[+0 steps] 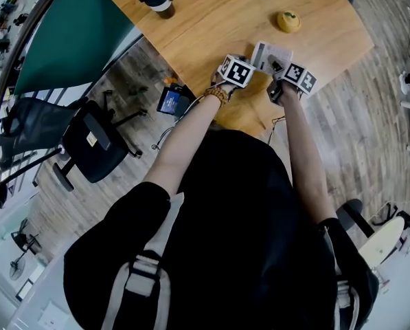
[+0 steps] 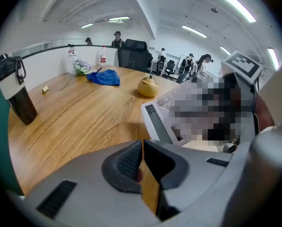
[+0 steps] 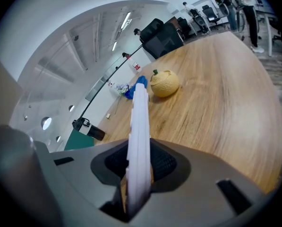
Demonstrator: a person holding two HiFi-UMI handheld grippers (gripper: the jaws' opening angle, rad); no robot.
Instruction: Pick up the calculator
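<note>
Half done: calculator (image 1: pixel 268 52) clamped edge-on in right tool (image 3: pixel 140 167).
Left tool (image 2: pixel 141 167) closed on nothing; next, raise clear of table (image 1: pixel 211 26).

The right hand-held gripper (image 3: pixel 140 164) clamps the calculator (image 3: pixel 140 122) while the left hand-held gripper (image 2: pixel 141 162) is closed, empty.

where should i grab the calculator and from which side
By its thin edge, from the near side of the table. The calculator is a flat slab, so jaws can close across its broad faces. The right hand-held gripper is shut on it that way, with the slab edge-on between its jaws.
</note>
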